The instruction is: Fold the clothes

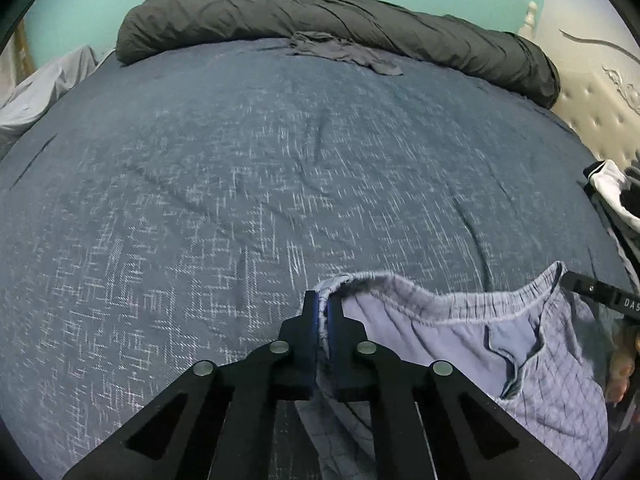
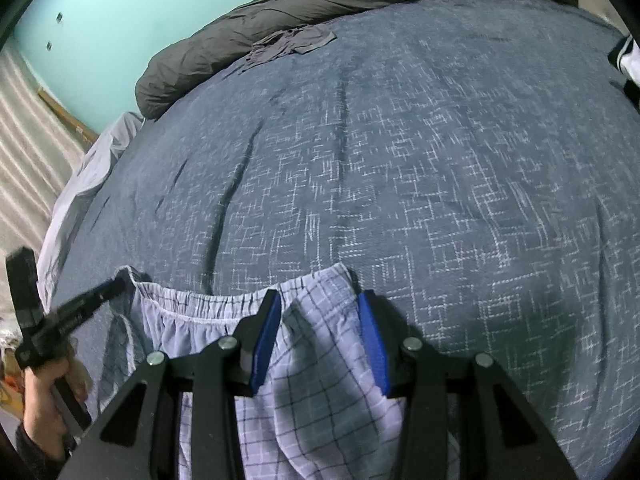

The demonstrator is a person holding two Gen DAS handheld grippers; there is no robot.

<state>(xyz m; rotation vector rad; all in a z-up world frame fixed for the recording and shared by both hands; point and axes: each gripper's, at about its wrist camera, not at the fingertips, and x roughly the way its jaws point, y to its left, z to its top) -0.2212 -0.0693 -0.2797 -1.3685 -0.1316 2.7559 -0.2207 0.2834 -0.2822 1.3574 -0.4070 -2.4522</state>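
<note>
Light blue plaid shorts (image 1: pixel 500 344) with an elastic waistband hang above a bed. My left gripper (image 1: pixel 323 304) is shut on the left end of the waistband. In the right wrist view the shorts (image 2: pixel 320 380) hang between the blue pads (image 2: pixel 264 340) of my right gripper (image 2: pixel 320 300), whose jaws stand apart with cloth between them; the waistband's right end drapes over them. The left gripper shows in the right wrist view (image 2: pixel 116 284), pinching the waistband corner. The right gripper's fingertip shows at the right edge of the left wrist view (image 1: pixel 576 280).
A blue patterned bedspread (image 1: pixel 280 180) covers the bed. A rolled dark grey duvet (image 1: pixel 320 20) lies along the far side, with a grey garment (image 1: pixel 344 54) beside it. Black-and-white clothing (image 1: pixel 612 192) lies at the right edge. A tufted headboard (image 1: pixel 592 112) is behind.
</note>
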